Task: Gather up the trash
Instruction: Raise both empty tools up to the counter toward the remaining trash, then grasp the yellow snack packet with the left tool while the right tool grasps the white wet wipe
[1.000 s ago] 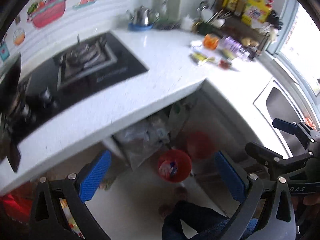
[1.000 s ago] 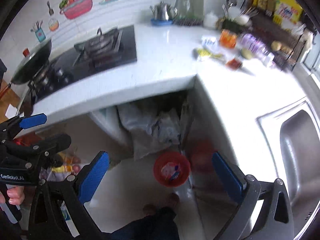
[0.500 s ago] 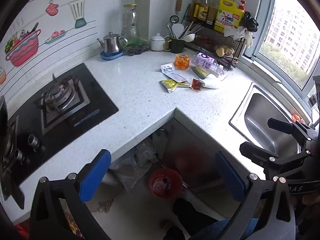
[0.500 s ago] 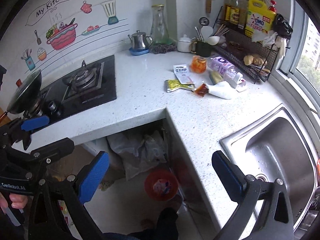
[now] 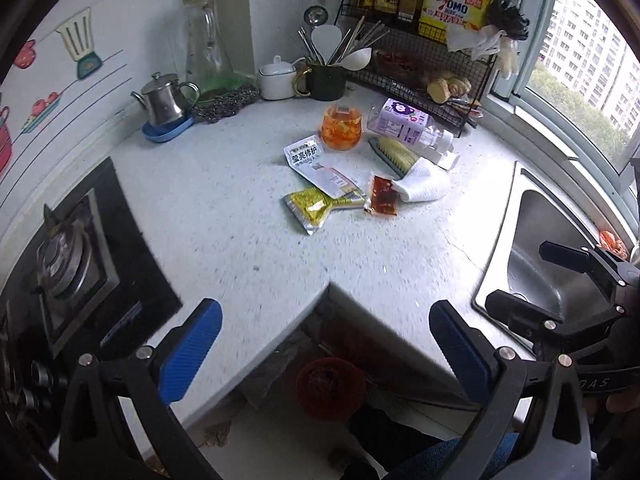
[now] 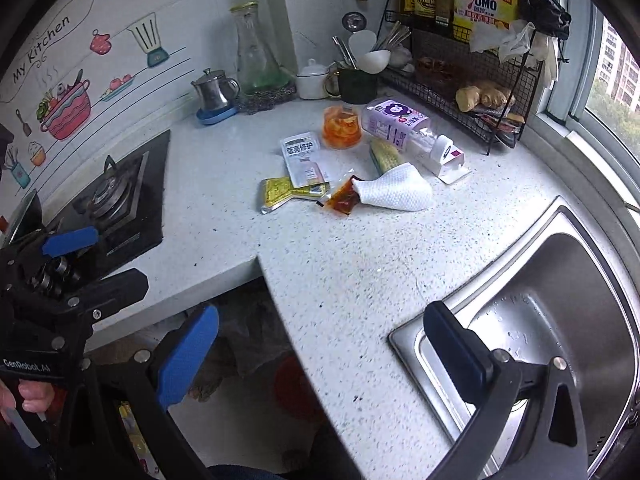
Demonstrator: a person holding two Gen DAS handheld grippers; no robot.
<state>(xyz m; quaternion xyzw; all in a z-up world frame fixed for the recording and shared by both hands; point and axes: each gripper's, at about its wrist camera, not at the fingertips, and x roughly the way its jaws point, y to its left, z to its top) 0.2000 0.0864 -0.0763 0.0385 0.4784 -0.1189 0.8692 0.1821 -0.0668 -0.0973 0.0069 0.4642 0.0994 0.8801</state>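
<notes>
With both the left gripper (image 5: 325, 354) and right gripper (image 6: 320, 354) spread and empty, approach the trash cluster mid-tabletop (image 5: 224, 216), pinching the loose yellow packet (image 5: 310, 208) flat at its near edge first.

My left gripper (image 5: 326, 350) and right gripper (image 6: 320, 350) both spread wide, nothing between fingers. Centre of frame: bare counter (image 5: 224, 216), free lane up to trash. Trash clustered upper centre: white pouch (image 5: 316, 162) overlapping yellow pouch (image 5: 314, 206), red sachet (image 5: 382, 200) touching tissue (image 5: 424, 184). Behind, packed close: orange cup (image 5: 342, 130), bottle (image 5: 408, 126), wire rack (image 5: 424, 68). Stove (image 5: 80, 264) blocks left edge; sink (image 6: 552, 320) lower right in right view.
</notes>
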